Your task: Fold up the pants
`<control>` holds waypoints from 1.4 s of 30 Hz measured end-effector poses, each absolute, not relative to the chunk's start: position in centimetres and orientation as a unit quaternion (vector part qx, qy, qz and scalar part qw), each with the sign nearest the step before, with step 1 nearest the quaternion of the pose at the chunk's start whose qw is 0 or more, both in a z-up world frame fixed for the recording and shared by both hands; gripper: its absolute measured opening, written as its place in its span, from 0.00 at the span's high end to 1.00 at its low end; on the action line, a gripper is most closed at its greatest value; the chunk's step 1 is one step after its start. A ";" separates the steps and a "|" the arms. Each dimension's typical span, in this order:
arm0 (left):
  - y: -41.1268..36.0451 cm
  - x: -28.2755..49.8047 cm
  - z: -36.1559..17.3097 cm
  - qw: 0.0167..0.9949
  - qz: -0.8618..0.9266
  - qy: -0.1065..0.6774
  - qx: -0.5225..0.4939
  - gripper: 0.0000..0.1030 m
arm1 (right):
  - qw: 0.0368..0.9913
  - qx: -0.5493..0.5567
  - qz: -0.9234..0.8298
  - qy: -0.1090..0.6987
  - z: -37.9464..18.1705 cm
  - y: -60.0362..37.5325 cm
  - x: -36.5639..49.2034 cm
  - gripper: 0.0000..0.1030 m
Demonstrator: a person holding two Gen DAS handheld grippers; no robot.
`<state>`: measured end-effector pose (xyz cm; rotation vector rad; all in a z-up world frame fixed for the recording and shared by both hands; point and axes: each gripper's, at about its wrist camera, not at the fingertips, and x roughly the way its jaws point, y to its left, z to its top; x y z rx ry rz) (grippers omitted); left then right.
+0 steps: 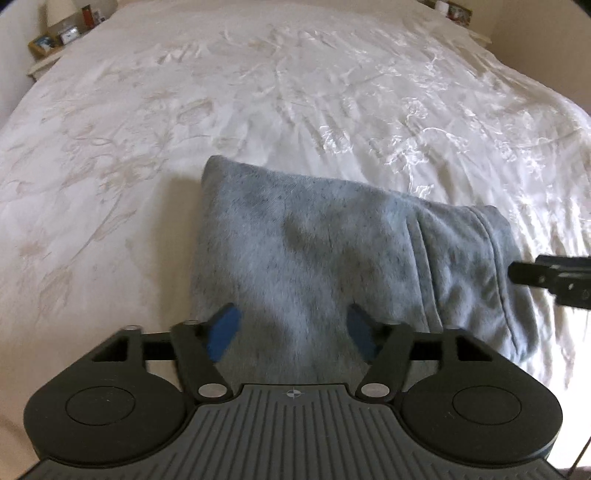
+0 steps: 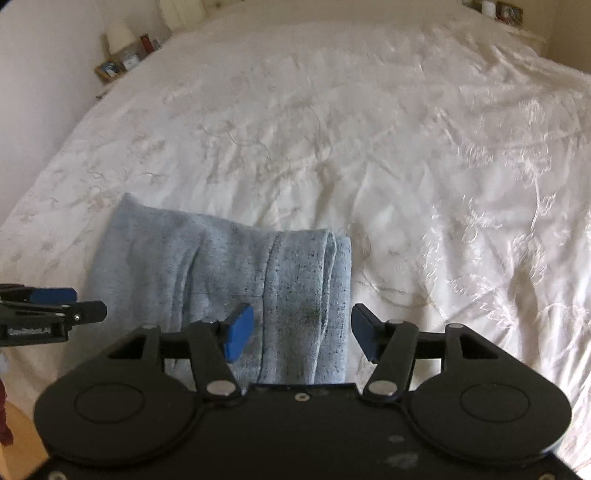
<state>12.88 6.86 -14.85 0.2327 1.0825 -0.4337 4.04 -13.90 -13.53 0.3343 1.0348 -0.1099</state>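
Observation:
Grey-blue pants [image 1: 332, 251] lie folded into a compact bundle on the white bedspread [image 1: 258, 110], near its front edge. My left gripper [image 1: 293, 332] hovers over the bundle's near left part, jaws apart, blue pads free of the cloth. In the right wrist view the same pants [image 2: 221, 273] show their folded edge and a seam on the right side. Over that side my right gripper [image 2: 301, 334] hangs open with nothing pinched. The right gripper's tip [image 1: 546, 277] enters the left wrist view at the right edge; the left gripper [image 2: 55, 306] shows at the far left of the right wrist view.
The embroidered bedspread [image 2: 406, 147] stretches wide beyond and to both sides of the bundle. A bedside table with a lamp [image 2: 120, 35] and framed pictures [image 1: 44, 42] stands at the far left. More small items [image 1: 458, 13] sit at the far right.

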 end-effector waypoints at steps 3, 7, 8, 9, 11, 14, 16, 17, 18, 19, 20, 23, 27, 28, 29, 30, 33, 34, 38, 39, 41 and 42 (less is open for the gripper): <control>6.8 14.0 -15.4 0.833 -0.197 0.501 0.122 0.27 | 0.834 0.183 -0.070 0.516 -14.6 -13.8 4.9 0.39; 7.8 15.2 -16.5 0.828 -0.195 0.513 0.117 0.11 | 0.820 0.220 -0.082 0.523 -16.2 -14.5 4.9 0.24; 8.1 15.5 -16.9 0.824 -0.194 0.519 0.115 0.10 | 0.818 0.229 -0.082 0.522 -16.6 -14.6 5.0 0.24; 8.4 15.8 -17.4 0.820 -0.192 0.527 0.114 0.09 | 0.814 0.238 -0.076 0.525 -17.1 -14.8 5.1 0.24; 9.0 16.4 -18.8 0.808 -0.194 0.547 0.103 0.04 | 0.807 0.251 -0.063 0.531 -17.9 -15.0 5.3 0.19; 9.7 17.1 -20.7 0.787 -0.207 0.576 0.071 0.00 | 0.801 0.267 -0.047 0.535 -19.3 -15.3 5.6 0.09; 9.8 17.5 -21.4 0.781 -0.213 0.584 0.058 0.00 | 0.799 0.273 -0.041 0.534 -20.0 -15.4 5.8 0.05; 9.8 17.7 -21.6 0.779 -0.217 0.585 0.052 0.00 | 0.798 0.275 -0.038 0.535 -20.2 -15.5 5.9 0.04; 9.8 18.0 -21.8 0.777 -0.222 0.587 0.046 0.00 | 0.796 0.279 -0.036 0.535 -20.5 -15.6 6.0 0.00; 9.7 18.3 -22.0 0.774 -0.226 0.589 0.042 0.00 | 0.794 0.284 -0.033 0.536 -20.8 -15.7 5.9 0.00; 9.6 18.5 -22.2 0.772 -0.231 0.591 0.040 0.00 | 0.792 0.290 -0.031 0.536 -21.1 -15.7 6.0 0.00; 9.2 19.4 -22.6 0.767 -0.243 0.593 0.039 0.00 | 0.787 0.298 -0.033 0.539 -21.9 -15.7 6.8 0.00; 9.3 19.9 -22.7 0.765 -0.247 0.594 0.027 0.00 | 0.783 0.300 -0.028 0.545 -22.1 -15.5 7.4 0.00; 9.3 20.0 -22.8 0.765 -0.246 0.595 0.024 0.00 | 0.783 0.298 -0.023 0.546 -22.1 -15.3 7.8 0.11; 9.2 20.1 -22.8 0.764 -0.245 0.596 0.021 0.00 | 0.783 0.298 -0.017 0.546 -21.9 -15.3 7.9 0.18; 9.3 20.2 -22.8 0.762 -0.241 0.601 0.016 0.00 | 0.782 0.301 -0.009 0.546 -21.6 -15.1 8.3 0.39; 9.8 20.4 -22.0 0.760 -0.247 0.601 -0.004 0.37 | 0.780 0.304 0.002 0.547 -20.0 -14.7 8.9 0.67; 10.2 20.3 -21.4 0.761 -0.250 0.599 -0.010 0.52 | 0.784 0.296 0.006 0.546 -19.2 -14.4 9.0 0.72; 10.2 19.4 -18.2 0.775 -0.251 0.580 0.001 0.79 | 0.802 0.274 0.023 0.531 -15.2 -13.4 9.3 0.76; 10.2 19.3 -17.2 0.782 -0.251 0.571 0.006 0.80 | 0.807 0.269 0.029 0.525 -14.3 -13.2 9.6 0.76; 10.6 20.0 -15.3 0.798 -0.240 0.553 -0.007 0.80 | 0.817 0.265 0.038 0.511 -12.4 -13.0 10.5 0.76; 10.8 20.8 -14.4 0.805 -0.235 0.545 -0.016 0.80 | 0.824 0.261 0.042 0.502 -11.5 -13.0 11.4 0.76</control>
